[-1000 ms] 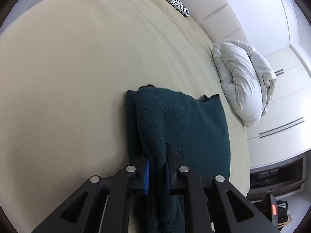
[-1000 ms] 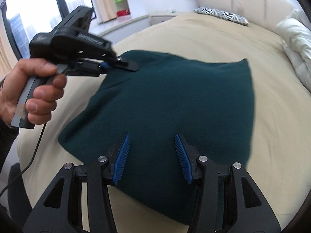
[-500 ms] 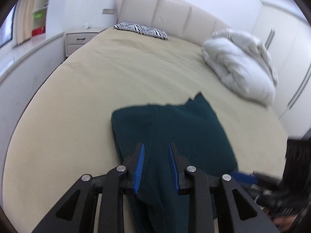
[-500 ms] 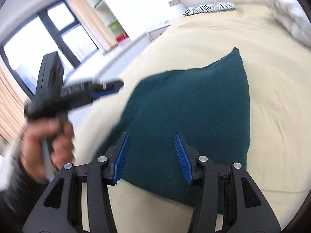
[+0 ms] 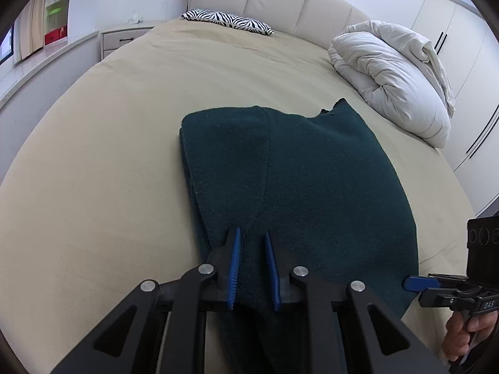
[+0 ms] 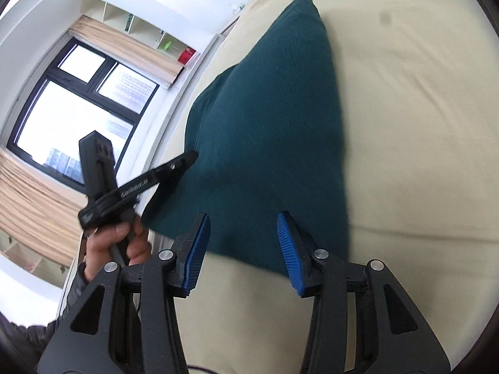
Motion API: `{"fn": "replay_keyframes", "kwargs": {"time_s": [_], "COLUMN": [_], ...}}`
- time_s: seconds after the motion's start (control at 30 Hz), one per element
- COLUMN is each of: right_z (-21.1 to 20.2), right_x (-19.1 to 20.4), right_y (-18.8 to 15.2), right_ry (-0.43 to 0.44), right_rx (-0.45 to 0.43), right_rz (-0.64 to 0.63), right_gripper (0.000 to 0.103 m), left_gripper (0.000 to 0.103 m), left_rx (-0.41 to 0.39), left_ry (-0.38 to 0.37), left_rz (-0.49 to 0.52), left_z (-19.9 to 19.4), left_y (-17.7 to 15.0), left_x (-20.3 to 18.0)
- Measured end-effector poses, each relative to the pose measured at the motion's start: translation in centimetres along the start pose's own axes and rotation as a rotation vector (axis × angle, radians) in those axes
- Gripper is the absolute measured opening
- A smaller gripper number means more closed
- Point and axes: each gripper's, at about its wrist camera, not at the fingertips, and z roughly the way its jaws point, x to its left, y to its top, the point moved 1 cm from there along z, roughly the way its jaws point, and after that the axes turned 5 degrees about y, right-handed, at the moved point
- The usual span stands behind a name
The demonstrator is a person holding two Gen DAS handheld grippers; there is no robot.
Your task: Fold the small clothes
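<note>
A dark green knitted garment (image 5: 299, 174) lies folded on the beige bed (image 5: 93, 155), its left side doubled over the middle. My left gripper (image 5: 252, 240) hovers over its near edge, open by a narrow gap, nothing between the pads. My right gripper (image 6: 243, 221) is open wide and empty over the garment's near right corner (image 6: 268, 143). The left gripper also shows in the right wrist view (image 6: 184, 159), held by a hand at the garment's left side. The right gripper shows in the left wrist view (image 5: 414, 282) at the lower right.
A rolled white duvet (image 5: 393, 74) lies at the bed's far right. A zebra-print pillow (image 5: 227, 20) sits by the padded headboard (image 5: 280, 0). A nightstand (image 5: 121, 39) stands at the far left. White wardrobes (image 5: 461, 31) line the right wall. A window (image 6: 71, 109) is left of the bed.
My left gripper let go of the garment's folded flap and drew back toward the near edge. My right gripper pulled back and tilted, staying open.
</note>
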Motion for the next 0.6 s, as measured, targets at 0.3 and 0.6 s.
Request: {"fn": "replay_keyframes", "kwargs": {"time_s": [0.3,0.6], "right_z": [-4.2,-9.8], "right_x": [3.0,3.8], "right_y": [-3.6,4.9], "right_ry": [-0.037,-0.089], "right_rx": [0.030,-0.119], "right_rz": [-0.020,-0.066], "right_gripper": [0.042,0.046], "left_gripper": [0.018,0.026], "left_rx": [-0.034,-0.153], "left_ry": [-0.004,0.051], "left_rz": [0.003,0.017], "left_z": [-1.8,-5.8], "left_y": [-0.8,5.1], "left_x": [0.8,-0.9]}}
